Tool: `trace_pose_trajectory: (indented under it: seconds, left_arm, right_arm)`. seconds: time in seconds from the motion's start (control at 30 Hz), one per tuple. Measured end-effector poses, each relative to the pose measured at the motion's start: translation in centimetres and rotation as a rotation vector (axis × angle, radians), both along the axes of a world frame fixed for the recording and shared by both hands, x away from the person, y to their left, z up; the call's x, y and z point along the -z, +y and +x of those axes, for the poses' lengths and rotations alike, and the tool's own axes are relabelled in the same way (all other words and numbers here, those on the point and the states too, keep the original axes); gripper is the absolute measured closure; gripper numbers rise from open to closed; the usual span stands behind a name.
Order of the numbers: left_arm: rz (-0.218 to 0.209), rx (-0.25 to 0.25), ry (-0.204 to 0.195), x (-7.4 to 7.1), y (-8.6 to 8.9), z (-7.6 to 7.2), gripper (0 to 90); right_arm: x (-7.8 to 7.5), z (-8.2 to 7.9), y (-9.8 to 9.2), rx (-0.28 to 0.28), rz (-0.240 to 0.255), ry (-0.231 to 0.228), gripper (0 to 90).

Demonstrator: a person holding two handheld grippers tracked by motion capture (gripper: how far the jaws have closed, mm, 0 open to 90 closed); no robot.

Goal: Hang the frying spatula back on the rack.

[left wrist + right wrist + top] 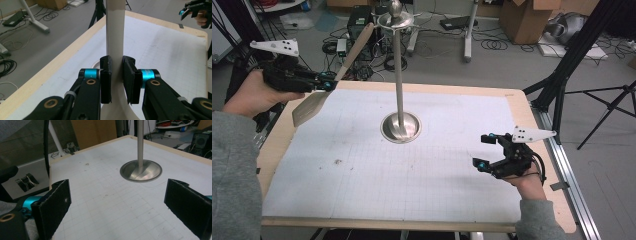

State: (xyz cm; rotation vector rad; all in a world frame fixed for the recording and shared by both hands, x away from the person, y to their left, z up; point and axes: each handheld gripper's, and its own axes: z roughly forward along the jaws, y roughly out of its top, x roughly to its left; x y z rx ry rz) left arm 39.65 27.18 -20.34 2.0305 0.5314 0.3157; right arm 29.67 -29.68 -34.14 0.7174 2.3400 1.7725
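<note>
A long beige wooden spatula point(353, 51) hangs tilted over the table's far left corner, its blade point(310, 107) low and its handle tip up by the top disc of a metal stand point(399, 75). My left gripper point(329, 85) is shut on its neck; in the left gripper view both pads press the flat handle point(115, 30). The stand rises upright from a round base point(401, 128) in the middle of the mat. My right gripper point(486, 150) hovers near the right edge with its jaws wide apart and nothing between them, facing the base point(140, 171).
A white grid mat point(412, 175) covers the wood-rimmed table. Black tripod legs point(562, 75) stand close off the right edge. Cables, a dark box point(359, 22) and cardboard boxes point(527, 17) lie on the floor beyond the far edge.
</note>
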Motion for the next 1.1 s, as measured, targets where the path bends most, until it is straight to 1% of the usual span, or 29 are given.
trace_pose_trajectory:
  seconds: [0.07,0.1,0.3,0.33,0.43,0.47,0.5,0.57,0.6,0.67,0.83,0.87,1.0,1.1]
  left_arm:
    - [0.008,0.000,-0.006,0.1,-0.1,0.1,77.2]
    - [0.005,-0.003,-0.002,0.1,-0.2,0.1,77.2]
    - [0.021,-0.005,-0.009,0.3,-0.7,0.3,77.1]
    - [0.018,-0.009,-0.009,0.3,-0.8,0.3,77.2]
    - [0.031,0.000,-0.015,0.5,-1.0,0.4,77.2]
    - [0.029,0.000,-0.014,0.5,-1.2,0.4,77.2]
    - [0.038,0.006,-0.014,0.5,-1.3,0.5,77.2]
    - [0.033,0.012,-0.019,0.7,-1.5,0.6,77.2]
    - [0.035,0.015,-0.018,0.7,-1.6,0.6,77.2]
    - [0.032,0.013,-0.017,0.8,-1.8,0.6,77.1]
    - [0.049,0.019,-0.021,0.9,-2.1,0.8,77.1]
    - [0.043,0.013,-0.018,1.0,-2.3,0.8,77.1]
    - [0.053,0.015,-0.024,1.1,-2.5,1.0,77.1]
    - [0.053,0.013,-0.017,1.2,-2.8,1.1,77.1]
  right_arm:
    - [0.0,0.0,0.0,-0.001,-0.001,-0.002,6.1]
    - [0.0,0.0,0.0,-0.001,-0.002,-0.003,6.2]
    - [0.0,0.0,0.0,0.000,0.001,0.000,6.2]
    - [0.0,0.0,0.0,0.001,0.001,-0.002,6.2]
    - [0.0,0.0,0.0,0.000,0.000,-0.001,6.2]
    - [0.0,0.0,0.0,-0.001,0.002,0.000,6.2]
    - [0.0,0.0,0.0,-0.002,0.001,-0.002,6.1]
    - [0.0,0.0,0.0,0.000,0.002,0.000,6.2]
    - [0.0,0.0,-0.1,0.001,0.003,-0.010,6.2]
    - [-0.1,0.0,-0.1,0.001,0.003,-0.006,6.1]
    - [-0.1,0.0,-0.1,0.001,0.004,-0.006,6.2]
    - [-0.1,0.0,-0.1,0.001,0.004,-0.005,6.2]
    - [-0.1,0.0,-0.1,0.001,0.004,-0.006,6.2]
    - [-0.1,0.0,-0.1,0.002,0.006,-0.007,6.1]
